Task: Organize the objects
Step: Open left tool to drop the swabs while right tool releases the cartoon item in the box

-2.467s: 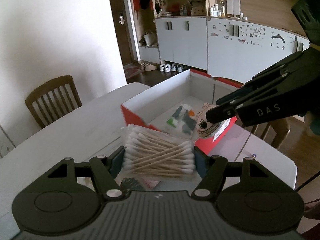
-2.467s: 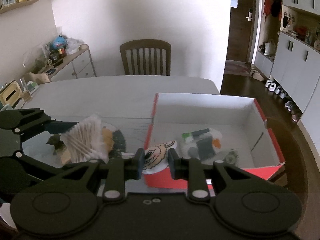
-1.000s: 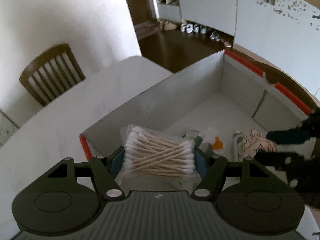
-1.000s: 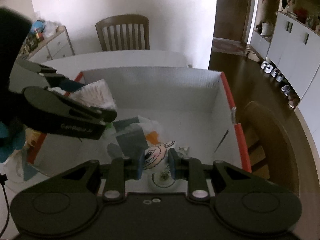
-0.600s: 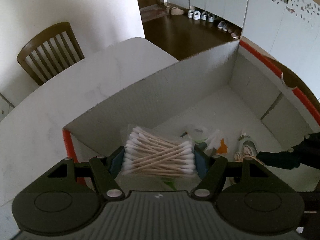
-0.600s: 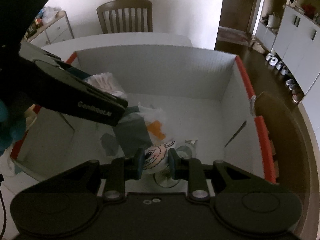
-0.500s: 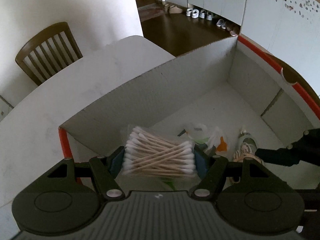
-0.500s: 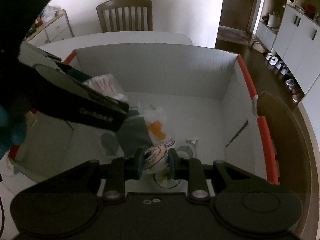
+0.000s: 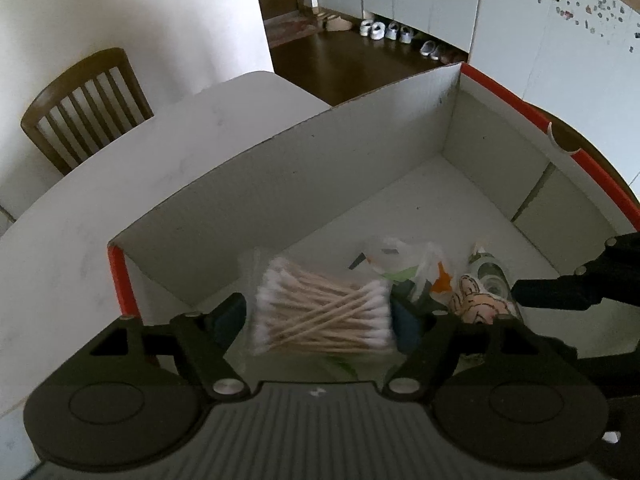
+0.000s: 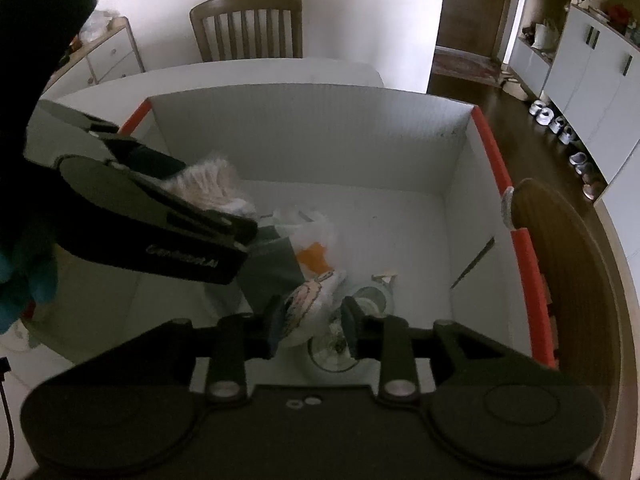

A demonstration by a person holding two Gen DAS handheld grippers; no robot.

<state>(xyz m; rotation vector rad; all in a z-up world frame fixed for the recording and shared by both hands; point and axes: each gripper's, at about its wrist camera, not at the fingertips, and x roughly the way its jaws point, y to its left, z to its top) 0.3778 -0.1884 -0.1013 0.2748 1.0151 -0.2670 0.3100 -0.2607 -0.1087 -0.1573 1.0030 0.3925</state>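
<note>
Cotton swabs (image 9: 324, 312), wooden-stemmed and packed in a clear bag, are sitting between the fingers of the left gripper (image 9: 320, 316), whose jaws are standing slightly apart from the bag's ends on both sides, so the bag is no longer being squeezed. The bag is lying low inside a large white cardboard box (image 9: 304, 168) with red edges, near its closest corner. Just to the right of the swabs, a round cartoon-face badge (image 9: 482, 300) is showing, and in the right wrist view that badge (image 10: 308, 300) is leaning against the left finger of the right gripper (image 10: 312, 320), whose jaws are spread with a clear gap on the badge's other side. Beside the badge, a small glass jar (image 10: 352, 320) is resting on the box floor, partly under the right finger. Behind these, a crumpled clear plastic bag with an orange patch (image 10: 314, 240) and a dark grey pouch (image 10: 272, 276) are lying together near the middle of the box. The box is standing on a white counter (image 9: 120, 184), and a wooden slatted chair (image 9: 84, 104) is standing at the counter's far side.
</note>
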